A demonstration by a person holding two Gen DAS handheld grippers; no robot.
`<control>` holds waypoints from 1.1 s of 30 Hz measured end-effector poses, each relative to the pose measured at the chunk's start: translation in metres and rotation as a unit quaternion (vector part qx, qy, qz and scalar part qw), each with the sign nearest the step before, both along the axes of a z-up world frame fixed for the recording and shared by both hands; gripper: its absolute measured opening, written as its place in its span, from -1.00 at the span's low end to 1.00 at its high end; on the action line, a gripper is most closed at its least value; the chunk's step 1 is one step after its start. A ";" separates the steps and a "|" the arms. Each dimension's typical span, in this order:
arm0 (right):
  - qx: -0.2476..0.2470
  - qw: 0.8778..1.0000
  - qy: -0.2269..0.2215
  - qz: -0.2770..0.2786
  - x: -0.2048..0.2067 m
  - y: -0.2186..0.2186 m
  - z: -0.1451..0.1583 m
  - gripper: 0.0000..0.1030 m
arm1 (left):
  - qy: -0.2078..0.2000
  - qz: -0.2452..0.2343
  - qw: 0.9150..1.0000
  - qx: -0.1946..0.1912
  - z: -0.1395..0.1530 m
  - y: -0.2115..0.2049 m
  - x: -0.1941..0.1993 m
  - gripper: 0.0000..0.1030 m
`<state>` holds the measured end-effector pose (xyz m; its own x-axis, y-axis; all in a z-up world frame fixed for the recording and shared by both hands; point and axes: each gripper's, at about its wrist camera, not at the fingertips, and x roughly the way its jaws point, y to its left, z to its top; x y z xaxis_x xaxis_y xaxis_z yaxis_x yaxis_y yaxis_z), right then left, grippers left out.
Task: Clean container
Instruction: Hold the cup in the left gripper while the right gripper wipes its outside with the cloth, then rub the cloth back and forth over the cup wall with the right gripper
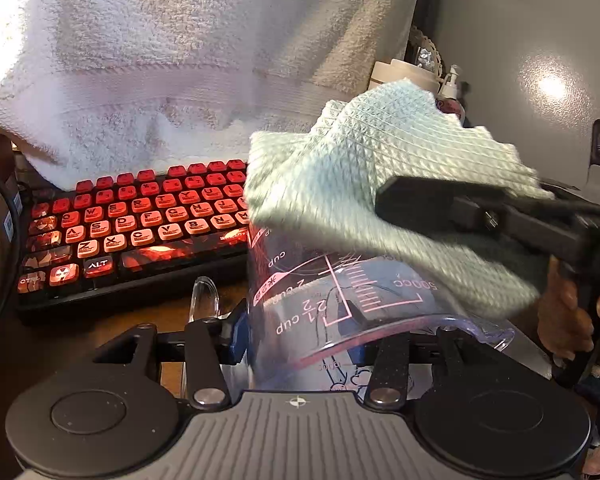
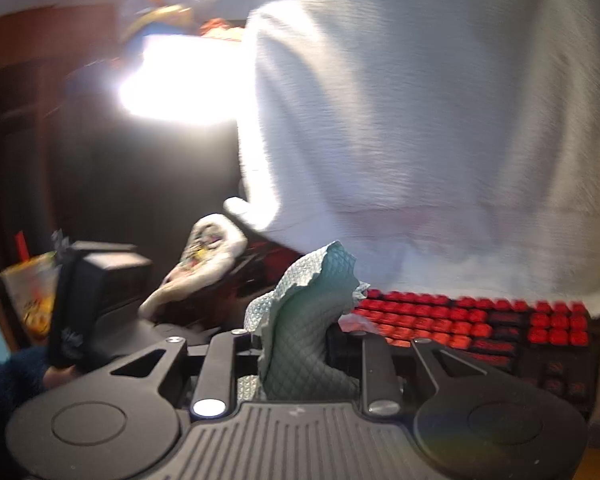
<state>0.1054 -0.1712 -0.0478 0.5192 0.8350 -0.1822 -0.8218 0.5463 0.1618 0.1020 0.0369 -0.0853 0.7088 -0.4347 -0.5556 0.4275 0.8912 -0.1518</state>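
A clear plastic measuring cup (image 1: 340, 300) with pink scale marks lies tilted, its mouth toward the left wrist camera and its handle (image 1: 204, 300) on the left. My left gripper (image 1: 300, 340) has its jaws apart: the left pad sits just outside the cup's wall, and the other finger shows through the plastic. Neither pad looks pressed on the cup. A pale green waffle cloth (image 1: 364, 184) is draped over the cup's far end. My right gripper (image 1: 384, 200) comes in from the right, shut on that cloth (image 2: 312, 320). In the right wrist view the cloth bunches up between the fingers of the right gripper (image 2: 300, 344).
A red-keyed keyboard (image 1: 140, 232) lies on the wooden desk just behind the cup, under a hanging white towel (image 1: 180, 60). Bottles (image 1: 452, 88) stand at the back right by a grey panel (image 1: 520, 60). A hand (image 1: 568, 320) holds the right gripper's handle. A drink cup with a straw (image 2: 32, 300) stands at far left.
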 end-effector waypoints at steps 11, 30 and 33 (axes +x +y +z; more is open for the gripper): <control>0.002 1.000 -0.007 0.003 -0.003 0.001 0.001 -0.55 | -0.001 0.000 1.000 -0.001 -0.001 -0.001 -0.001 -0.11; 0.009 1.000 0.004 0.010 0.000 -0.001 0.000 -0.53 | 0.000 0.002 1.000 -0.003 -0.002 -0.002 -0.001 -0.11; 0.006 0.999 -0.009 0.044 -0.009 0.003 0.001 -0.53 | -0.001 0.002 1.000 -0.002 -0.002 -0.002 -0.001 -0.11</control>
